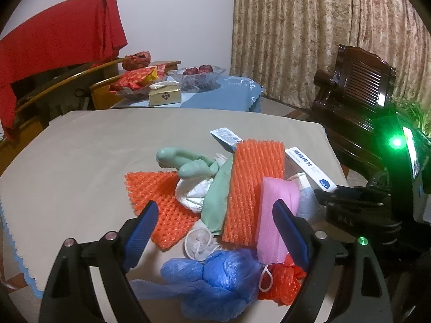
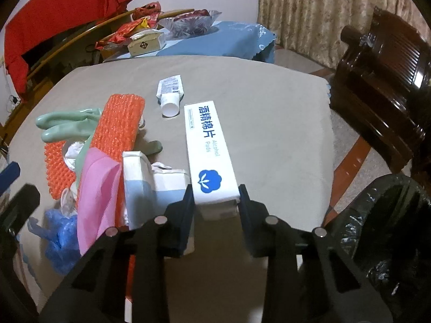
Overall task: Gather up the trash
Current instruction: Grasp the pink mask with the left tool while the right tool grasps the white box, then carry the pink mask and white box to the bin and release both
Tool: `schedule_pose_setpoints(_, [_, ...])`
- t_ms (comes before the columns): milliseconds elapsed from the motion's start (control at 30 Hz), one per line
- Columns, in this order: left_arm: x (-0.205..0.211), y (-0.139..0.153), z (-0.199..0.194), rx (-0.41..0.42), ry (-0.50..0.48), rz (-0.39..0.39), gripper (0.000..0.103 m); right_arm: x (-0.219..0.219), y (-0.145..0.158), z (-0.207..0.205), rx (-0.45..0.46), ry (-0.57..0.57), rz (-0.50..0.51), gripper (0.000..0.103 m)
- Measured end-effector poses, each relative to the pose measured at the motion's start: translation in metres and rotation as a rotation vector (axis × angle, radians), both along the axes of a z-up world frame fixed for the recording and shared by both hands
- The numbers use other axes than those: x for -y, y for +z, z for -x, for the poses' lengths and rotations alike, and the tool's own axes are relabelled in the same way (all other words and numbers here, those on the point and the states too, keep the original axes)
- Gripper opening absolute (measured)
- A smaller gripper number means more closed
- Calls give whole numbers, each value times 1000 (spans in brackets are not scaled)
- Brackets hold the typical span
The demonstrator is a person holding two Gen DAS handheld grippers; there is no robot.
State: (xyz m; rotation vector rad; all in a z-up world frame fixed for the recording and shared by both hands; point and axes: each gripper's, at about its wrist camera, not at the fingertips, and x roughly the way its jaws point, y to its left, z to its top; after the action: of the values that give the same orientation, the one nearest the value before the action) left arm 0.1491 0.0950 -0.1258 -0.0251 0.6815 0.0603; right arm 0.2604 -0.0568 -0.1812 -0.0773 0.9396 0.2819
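A pile of trash lies on the beige table [image 1: 80, 161]: orange foam nets [image 1: 256, 185], a green rubber glove [image 1: 188, 161], a pink foam sheet [image 1: 274, 215], blue plastic bags [image 1: 215, 277], a white tube [image 2: 169, 91]. My left gripper [image 1: 215, 220] is open above the pile, its blue fingers either side of the nets. My right gripper [image 2: 216, 199] is shut on the near end of a white alcohol pads box [image 2: 207, 145], also seen in the left wrist view [image 1: 309, 169]. A black-lined trash bin [image 2: 390, 228] stands right of the table.
A dark wooden chair [image 2: 382, 80] stands at the right. Behind is a blue-clothed table [image 1: 223, 94] with a glass fruit bowl [image 1: 196, 78], a gold box and red packets. A red cloth [image 1: 54, 45] hangs at the left; curtains cover the back wall.
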Motion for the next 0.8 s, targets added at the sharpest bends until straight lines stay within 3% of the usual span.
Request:
schedule_pose_setpoints(100, [4, -2, -1, 1, -21, 13, 84, 2, 3, 2, 3, -4, -12, 31])
schedule_pose_setpoints(300, [23, -12, -8, -32, -89, 42, 68, 14, 15, 6, 28, -39, -21, 30])
schedule_pose_setpoints(500, [43, -29, -18, -89, -168, 44, 42, 28, 20, 8, 37, -58, -33, 30])
schedule_pose_setpoints(567, [48, -37, -22, -118, -182, 35, 22, 30, 22, 10, 35, -62, -42, 30])
schedule_pose_setpoints(633, [48, -44, -25, -131, -182, 35, 12, 33, 23, 13, 39, -62, -53, 30])
schedule_pose_setpoints(800, [42, -26, -17, -75, -150, 57, 5, 38, 38, 23, 81, -50, -68, 30])
